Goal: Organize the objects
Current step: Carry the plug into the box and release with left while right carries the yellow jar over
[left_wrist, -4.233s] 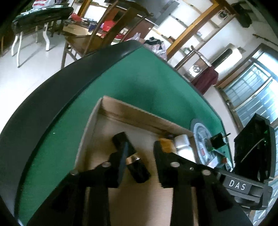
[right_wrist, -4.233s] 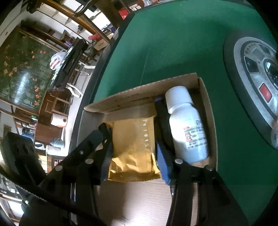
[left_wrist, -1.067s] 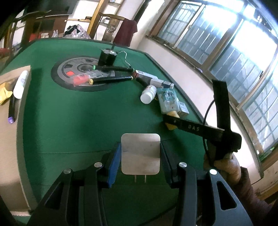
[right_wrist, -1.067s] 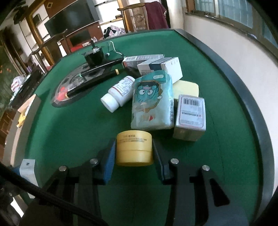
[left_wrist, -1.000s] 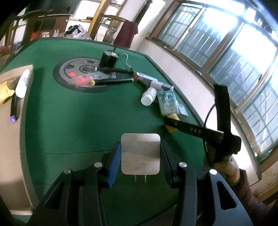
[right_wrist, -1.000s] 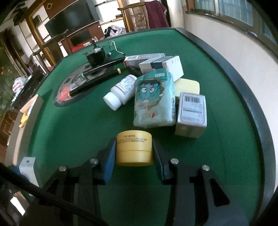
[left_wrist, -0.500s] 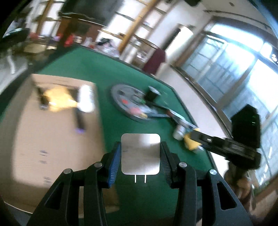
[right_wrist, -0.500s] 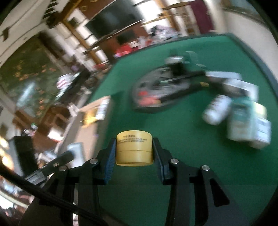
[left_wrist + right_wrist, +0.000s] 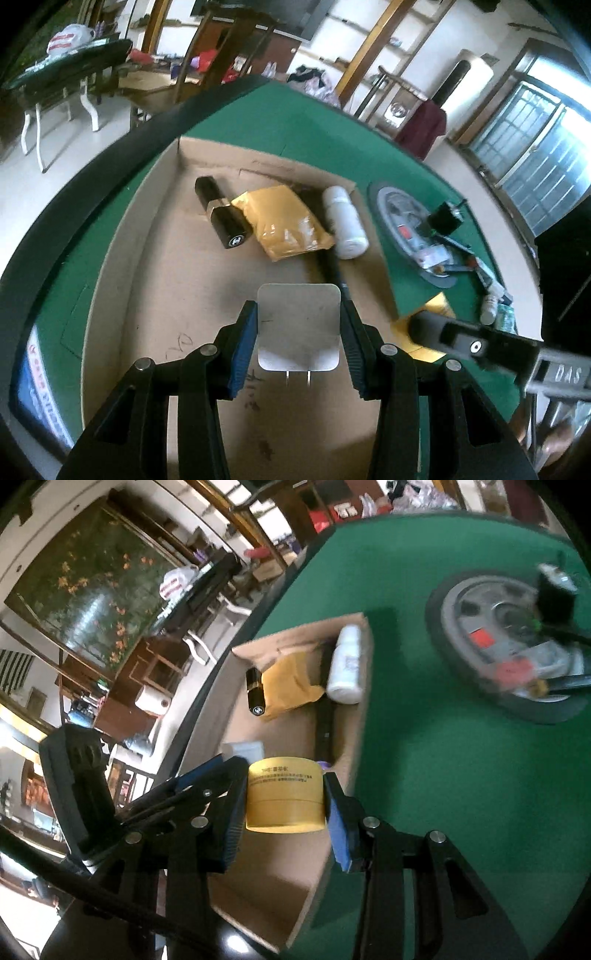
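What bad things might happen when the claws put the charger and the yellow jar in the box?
1. The right claw holds the yellow jar over the cardboard box's right wall; released there, the jar might tip onto the green table.
2. The left claw holds the white charger close beside the other claw, so they might bump.
3. The charger might land on the black pen.

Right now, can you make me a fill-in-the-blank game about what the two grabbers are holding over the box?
1. The left gripper is shut on a white ____ with two prongs.
2. The right gripper is shut on a ____ jar.
3. In the cardboard box, the lipstick lies beside a yellow ____.

Missing words: charger; yellow; packet
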{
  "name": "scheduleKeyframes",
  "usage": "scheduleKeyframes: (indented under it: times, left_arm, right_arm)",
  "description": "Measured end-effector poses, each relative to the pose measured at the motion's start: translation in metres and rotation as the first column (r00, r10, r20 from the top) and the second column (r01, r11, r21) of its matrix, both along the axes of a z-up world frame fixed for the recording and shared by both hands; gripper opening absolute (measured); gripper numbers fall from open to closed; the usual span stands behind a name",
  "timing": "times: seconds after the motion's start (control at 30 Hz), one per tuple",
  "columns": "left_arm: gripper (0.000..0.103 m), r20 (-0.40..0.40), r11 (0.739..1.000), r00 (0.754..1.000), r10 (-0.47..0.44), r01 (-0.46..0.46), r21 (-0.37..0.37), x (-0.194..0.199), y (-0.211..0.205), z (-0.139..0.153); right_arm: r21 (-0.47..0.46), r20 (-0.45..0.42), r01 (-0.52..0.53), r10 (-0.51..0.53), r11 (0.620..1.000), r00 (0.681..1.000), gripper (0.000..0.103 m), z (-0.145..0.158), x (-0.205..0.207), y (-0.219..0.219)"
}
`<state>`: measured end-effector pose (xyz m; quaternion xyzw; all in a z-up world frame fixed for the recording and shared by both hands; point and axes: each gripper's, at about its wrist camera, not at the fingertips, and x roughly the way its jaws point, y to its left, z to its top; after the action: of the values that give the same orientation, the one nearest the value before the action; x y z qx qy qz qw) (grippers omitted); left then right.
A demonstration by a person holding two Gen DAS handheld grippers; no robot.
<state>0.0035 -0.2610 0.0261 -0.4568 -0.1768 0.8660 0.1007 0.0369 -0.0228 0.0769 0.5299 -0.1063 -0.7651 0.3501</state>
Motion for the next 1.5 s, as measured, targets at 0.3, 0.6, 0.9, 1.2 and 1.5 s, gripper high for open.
scheduleKeyframes:
  times: [0.3,0.6,0.9,1.2,1.5]
  left_arm:
    - [0.039,0.027,0.998,0.999,0.028,-0.029,0.052,-0.007,-0.008,-0.008]
    - [0.046,0.043,0.985,0.996,0.081,-0.087,0.147,-0.007,-0.027,-0.011]
    - [0.061,0.004,0.964,0.991,0.132,-0.129,0.232,0.005,-0.041,-0.001]
    - [0.066,-0.025,0.964,0.99,0.137,-0.128,0.234,0.023,-0.034,0.016]
    - [0.066,0.06,0.97,0.992,-0.113,0.097,0.223,0.045,0.021,0.01]
  right_arm:
    - [0.085,0.01,0.013,-0.013,0.996,1.0,0.038,-0.018,-0.014,-0.016]
    - [0.139,-0.009,0.034,-0.033,0.99,0.999,0.038,-0.02,-0.016,-0.012]
    - [0.117,-0.005,0.07,-0.07,0.991,0.998,0.041,-0.015,-0.016,-0.007]
    - [0.084,-0.075,0.146,-0.14,0.986,0.987,0.051,0.007,-0.008,0.026]
    - [0.076,-0.06,0.202,-0.198,0.976,0.978,0.051,0.003,0.001,0.072]
